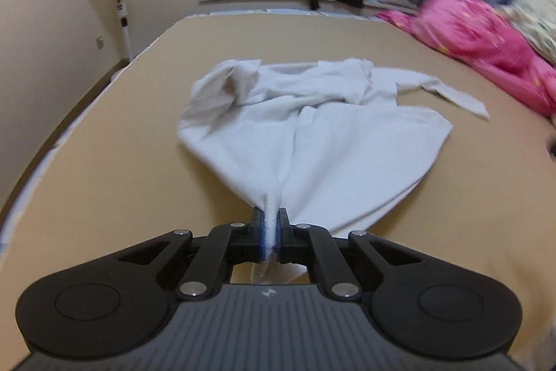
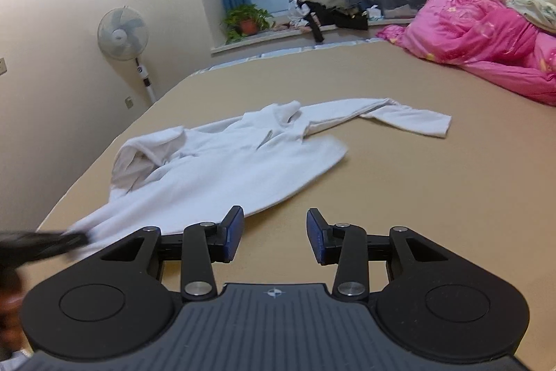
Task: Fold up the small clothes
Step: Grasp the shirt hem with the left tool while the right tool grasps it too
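**White garment pinched at its near corner on the tan bed**

The tan bed fills both views. A pink quilt is heaped at its far right edge. The white garment lies rumpled on the bed's left-centre, one sleeve stretched toward the quilt. The left gripper has its jaws clenched on the garment's near corner, the cloth fanning away from it. The right gripper hovers just beside the garment's near hem, jaws released and spread apart.
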Demonstrator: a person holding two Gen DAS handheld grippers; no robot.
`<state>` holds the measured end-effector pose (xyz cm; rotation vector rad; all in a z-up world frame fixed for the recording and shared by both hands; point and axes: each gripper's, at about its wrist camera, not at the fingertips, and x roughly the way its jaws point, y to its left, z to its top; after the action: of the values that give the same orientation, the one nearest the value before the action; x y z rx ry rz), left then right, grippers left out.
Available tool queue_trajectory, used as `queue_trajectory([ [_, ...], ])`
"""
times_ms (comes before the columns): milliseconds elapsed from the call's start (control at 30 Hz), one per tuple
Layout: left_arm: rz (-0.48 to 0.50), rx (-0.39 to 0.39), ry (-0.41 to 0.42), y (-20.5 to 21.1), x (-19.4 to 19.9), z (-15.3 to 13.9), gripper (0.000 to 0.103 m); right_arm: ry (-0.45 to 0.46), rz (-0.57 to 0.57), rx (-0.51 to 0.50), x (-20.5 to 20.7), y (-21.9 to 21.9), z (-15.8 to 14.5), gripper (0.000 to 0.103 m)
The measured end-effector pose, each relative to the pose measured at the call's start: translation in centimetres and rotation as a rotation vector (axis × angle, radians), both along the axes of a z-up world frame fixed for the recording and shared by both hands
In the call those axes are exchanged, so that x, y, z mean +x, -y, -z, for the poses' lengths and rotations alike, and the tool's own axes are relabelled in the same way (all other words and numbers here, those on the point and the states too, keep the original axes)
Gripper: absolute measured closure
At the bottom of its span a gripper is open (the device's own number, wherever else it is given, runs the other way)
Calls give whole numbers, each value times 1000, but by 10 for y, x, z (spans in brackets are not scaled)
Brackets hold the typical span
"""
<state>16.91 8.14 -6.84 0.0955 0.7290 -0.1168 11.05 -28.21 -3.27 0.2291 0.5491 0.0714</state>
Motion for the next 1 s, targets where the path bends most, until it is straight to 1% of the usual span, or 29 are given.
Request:
queue_trajectory([
  [133, 79, 6, -17, -61, -42, -8, 97, 22, -22, 25, 7, 14, -9, 63],
  [167, 90, -8, -36, -75, -46, -4, 97, 34, -24, 9, 12, 18, -9, 64],
  [200, 85, -38, -60, -86, -49, 2, 97, 37, -22, -10, 19, 21, -7, 64],
  [233, 71, -78, -90, -95, -49, 12, 96, 28, -19, -15, 27, 24, -3, 64],
  [267, 65, -99, -138, -99, -46, 22, 96, -3, -24, 1, 40, 29, 6, 64],
  [300, 62, -82, -174, -100, -41, 27, 95, -45, -39, 22, 52, 32, 16, 64],
  [333, 57, -63, -165, -100, -37, 26, 92, -83, -51, 28, 62, 33, 25, 64],
  [367, 44, -67, -137, -103, -32, 22, 91, -126, -58, 18, 76, 33, 38, 64],
  [400, 28, -90, -132, -106, -28, 20, 82, -152, -62, 6, 88, 32, 48, 63],
  [433, 8, -140, -154, -112, -20, 21, 72, -178, -72, -5, 93, 28, 57, 61],
  [467, -7, -188, -188, -117, -13, 25, 70, -198, -91, -13, 104, 25, 66, 59],
  [533, -23, -228, -253, -118, -1, 33, 67, -217, -105, -47, 116, 20, 80, 54],
  [567, -25, -219, -271, -113, 2, 38, 67, -220, -112, -67, 124, 17, 88, 53],
  [633, -22, -174, -298, -105, 11, 45, 67, -231, -121, -94, 132, 11, 99, 52],
  [667, -15, -167, -311, -101, 13, 49, 67, -240, -131, -110, 137, 9, 106, 52],
  [700, -7, -167, -316, -98, 11, 52, 68, -246, -137, -122, 140, 7, 111, 52],
  [733, -2, -160, -319, -96, 12, 53, 71, -248, -145, -130, 142, 3, 115, 53],
  [767, 4, -156, -316, -96, 10, 56, 74, -250, -153, -132, 141, 1, 117, 55],
  [800, 8, -150, -316, -95, 10, 57, 77, -240, -166, -130, 141, -1, 118, 69],
  [833, 6, -143, -313, -95, 10, 59, 85, -231, -170, -130, 140, 0, 117, 87],
  [867, 0, -140, -310, -96, 8, 58, 89, -211, -173, -119, 137, 0, 112, 99],
  [933, -8, -163, -299, -100, 2, 55, 94, -196, -147, -75, 126, 6, 97, 99],
  [967, -8, -173, -287, -101, -1, 52, 94, -188, -137, -64, 119, 8, 86, 99],
  [1000, -6, -175, -271, -102, -5, 48, 95, -178, -135, -78, 110, 8, 73, 99],
])
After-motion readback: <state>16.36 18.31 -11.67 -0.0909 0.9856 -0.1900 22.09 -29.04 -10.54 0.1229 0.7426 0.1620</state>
